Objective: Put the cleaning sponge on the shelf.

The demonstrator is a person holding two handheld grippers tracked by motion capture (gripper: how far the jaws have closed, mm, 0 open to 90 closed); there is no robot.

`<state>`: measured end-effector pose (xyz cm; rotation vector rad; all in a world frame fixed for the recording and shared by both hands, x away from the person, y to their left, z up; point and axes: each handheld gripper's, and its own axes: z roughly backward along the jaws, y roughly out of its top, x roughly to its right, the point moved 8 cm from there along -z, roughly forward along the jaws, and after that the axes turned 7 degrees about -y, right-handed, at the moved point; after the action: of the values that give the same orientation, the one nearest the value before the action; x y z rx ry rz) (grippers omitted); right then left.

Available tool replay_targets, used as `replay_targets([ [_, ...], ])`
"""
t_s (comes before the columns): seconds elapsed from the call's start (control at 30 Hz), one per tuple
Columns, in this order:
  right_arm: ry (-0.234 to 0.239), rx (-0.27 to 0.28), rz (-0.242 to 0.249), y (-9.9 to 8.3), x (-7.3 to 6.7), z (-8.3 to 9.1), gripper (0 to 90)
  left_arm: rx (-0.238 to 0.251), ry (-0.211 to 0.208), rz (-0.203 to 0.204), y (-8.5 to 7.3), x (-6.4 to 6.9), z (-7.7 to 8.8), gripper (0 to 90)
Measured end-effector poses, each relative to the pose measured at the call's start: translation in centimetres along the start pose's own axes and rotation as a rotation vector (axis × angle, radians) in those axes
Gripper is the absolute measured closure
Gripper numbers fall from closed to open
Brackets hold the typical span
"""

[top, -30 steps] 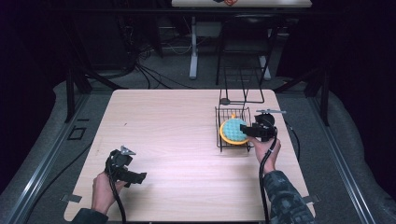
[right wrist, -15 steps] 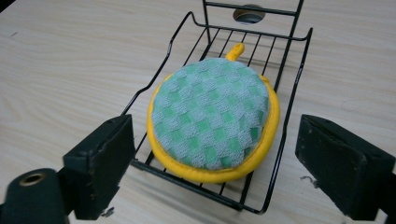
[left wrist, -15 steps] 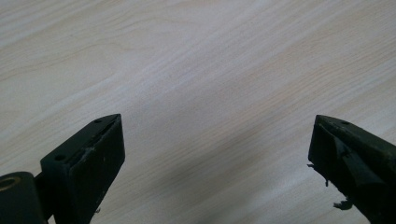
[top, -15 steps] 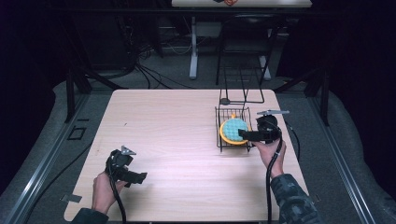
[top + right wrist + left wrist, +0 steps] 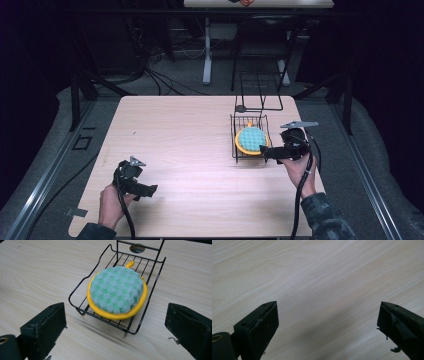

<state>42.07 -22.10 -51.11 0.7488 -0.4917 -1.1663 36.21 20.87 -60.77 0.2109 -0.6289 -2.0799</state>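
Backing off from the wire rack [image 5: 249, 141], the right tongs [image 5: 263, 151] are standing wide open with nothing between the jaws, which have just been opening. In the right gripper view the round pot holder [image 5: 117, 292], green-checked with a yellow rim, is lying flat in the rack [image 5: 82, 284], and both black jaws are sitting nearer than it, apart from it and from the wire. That is reading as a release just finished: the pot holder is resting in the rack on the right side of the worktop [image 5: 185, 130], its small yellow loop pointing to the far end, and the placing step is looking done. Compared with a second ago, the right tongs are no longer reaching over the pot holder; they are now sitting just off the near right corner of the rack, and the hand holding them is drawing back toward the right edge of the worktop. The pot holder itself is lying where it lay then. At the near left, the left tongs [image 5: 150, 190] are resting low over bare wood, jaws spread wide and empty in the left gripper view, in the same spot as before.
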Motion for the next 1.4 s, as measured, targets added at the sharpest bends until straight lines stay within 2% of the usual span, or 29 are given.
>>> replay_targets([
  [0.27, -0.006, 0.009, 0.044, -0.7, 0.3, 2.9, 0.2, 0.002, 0.003, -0.001, 0.0, 0.0, 0.0, 3.7],
  [0.47, -0.008, 0.01, 0.048, -1.6, 0.7, 4.4, 0.0, 0.001, 0.0, 0.0, 0.0, 0.0, 0.0, 3.7],
  [0.6, -0.019, 0.0, 0.045, -2.6, 1.1, 5.2, 0.0, 0.002, 0.005, 0.001, 0.0, 0.0, 0.0, 3.7],
  [0.77, -0.032, -0.015, 0.048, -4.7, 1.4, 5.9, 0.0, 0.0, 0.0, 0.001, 0.0, 0.1, 0.0, 3.5],
  [0.93, -0.022, -0.056, 0.024, -7.5, 1.5, 5.9, 0.0, 0.003, 0.001, 0.0, 0.0, 0.2, 0.0, 3.5],
  [1.17, -0.034, -0.102, 0.012, -11.0, 2.3, 4.6, 0.0, -0.003, -0.001, -0.001, 0.0, 0.2, -0.1, 3.1],
  [1.27, -0.037, -0.119, 0.016, -11.7, 2.7, 4.1, 0.0, 0.001, -0.007, 0.002, 0.1, 0.1, 0.0, 2.5],
  [1.4, -0.035, -0.143, -0.004, -12.4, 3.0, 3.6, 0.0, 0.005, -0.012, -0.002, 0.1, 0.2, 0.0, 2.2],
])
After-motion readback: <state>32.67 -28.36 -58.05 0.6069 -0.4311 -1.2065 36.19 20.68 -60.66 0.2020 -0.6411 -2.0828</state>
